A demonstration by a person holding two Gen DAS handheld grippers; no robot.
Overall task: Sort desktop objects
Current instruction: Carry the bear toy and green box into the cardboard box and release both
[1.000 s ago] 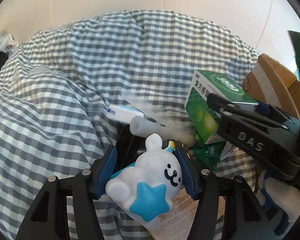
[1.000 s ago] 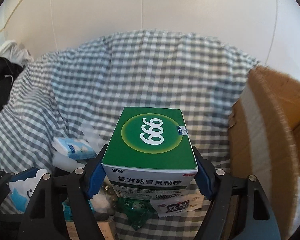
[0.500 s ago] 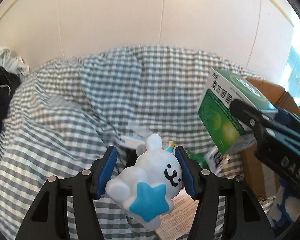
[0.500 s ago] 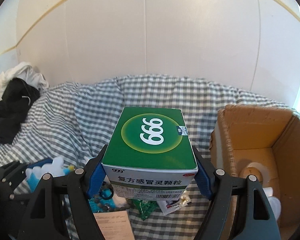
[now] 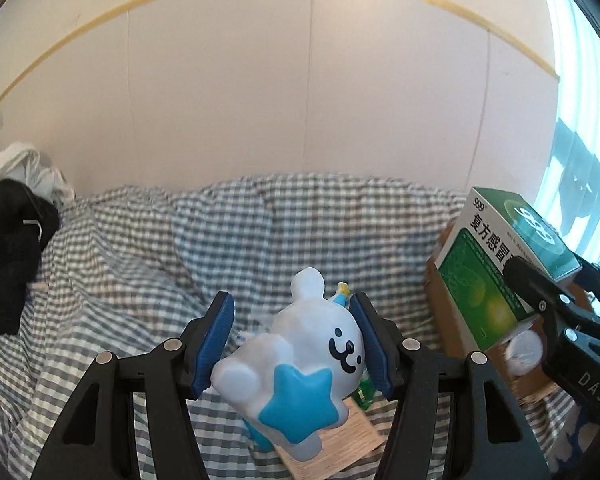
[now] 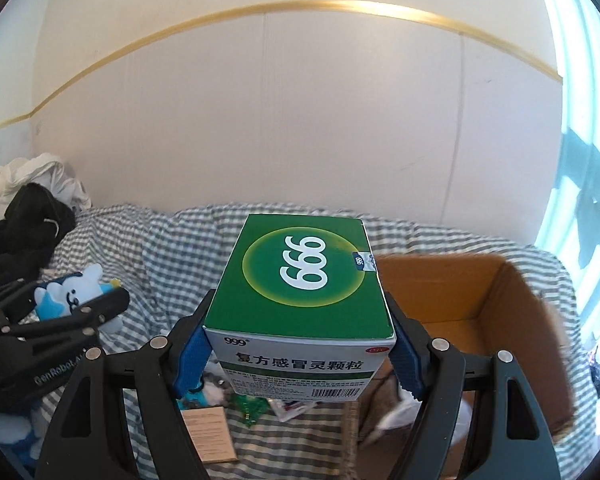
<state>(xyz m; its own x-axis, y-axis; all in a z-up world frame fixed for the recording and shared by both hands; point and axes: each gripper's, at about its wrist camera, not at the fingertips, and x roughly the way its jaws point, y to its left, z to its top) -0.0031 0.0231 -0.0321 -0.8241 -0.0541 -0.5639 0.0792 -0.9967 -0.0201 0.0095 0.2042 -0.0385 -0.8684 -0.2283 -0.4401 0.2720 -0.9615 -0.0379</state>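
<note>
My left gripper (image 5: pixel 294 344) is shut on a white cat toy with a blue star (image 5: pixel 300 364) and holds it up above the checked cloth (image 5: pixel 140 280). My right gripper (image 6: pixel 300 344) is shut on a green 999 medicine box (image 6: pixel 300 288), raised beside an open cardboard box (image 6: pixel 480 300) on the right. The medicine box also shows at the right of the left wrist view (image 5: pixel 496 264), in front of the cardboard box (image 5: pixel 452 320). The toy and left gripper show at the left of the right wrist view (image 6: pixel 72 292).
Small items lie on the cloth below: a printed paper sheet (image 6: pixel 210 432), green sachets (image 6: pixel 252 408) and a small packet (image 6: pixel 292 410). Dark and white clothes (image 6: pixel 32 208) are piled at the far left. A white wall stands behind.
Both grippers have risen with their objects, so the wall fills more of each view. The right gripper has carried the medicine box up and toward the cardboard box.
</note>
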